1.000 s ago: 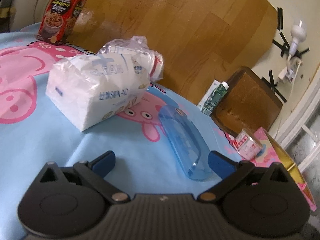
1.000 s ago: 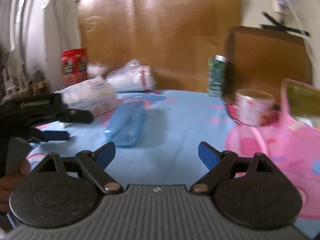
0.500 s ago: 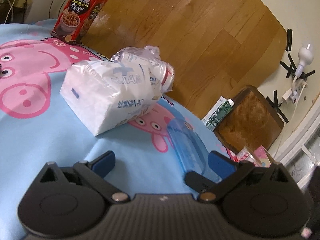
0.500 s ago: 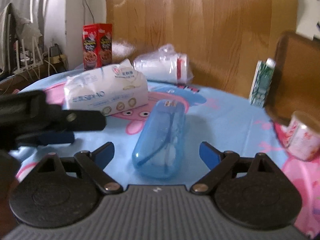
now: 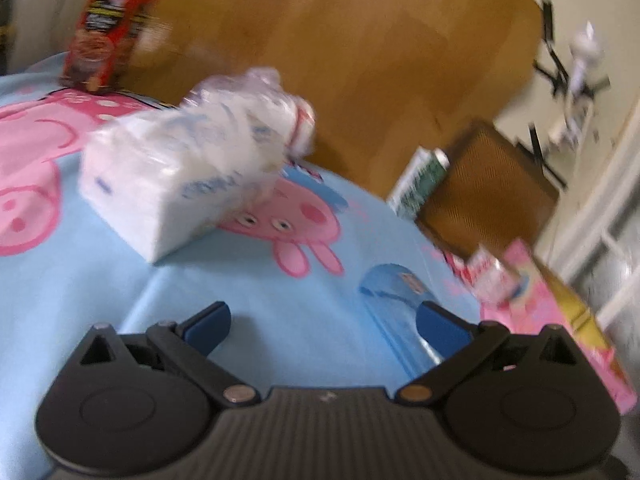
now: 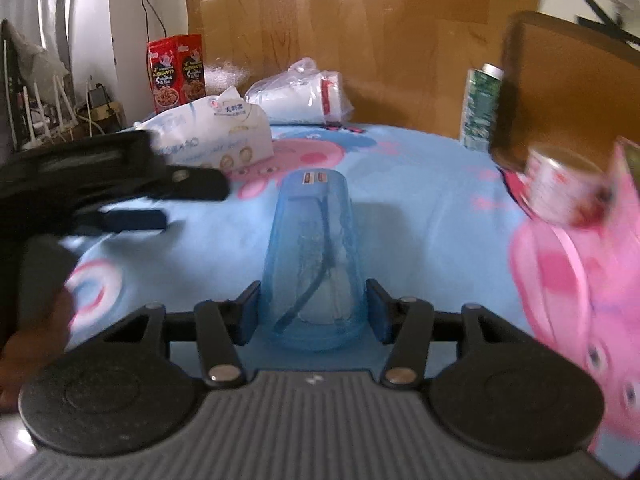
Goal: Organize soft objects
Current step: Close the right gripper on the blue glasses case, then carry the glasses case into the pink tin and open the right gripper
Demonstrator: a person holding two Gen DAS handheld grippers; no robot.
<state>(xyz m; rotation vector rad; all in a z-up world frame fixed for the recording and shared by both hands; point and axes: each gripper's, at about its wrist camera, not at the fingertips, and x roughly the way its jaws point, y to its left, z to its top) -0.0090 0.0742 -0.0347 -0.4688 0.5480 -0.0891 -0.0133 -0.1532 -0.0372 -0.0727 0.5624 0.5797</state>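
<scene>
So, right gripper jaws just closing onto blue case, left gripper jaws spread wide and empty, tissue pack motion-blurred, case end hidden

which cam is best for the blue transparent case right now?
Right wrist: the blue case sits centred, whole, between the right gripper's just-closing jaws. Left wrist view is blurred; its own finger covers part of the case.

Tissue pack blocks fwd-left.
</scene>
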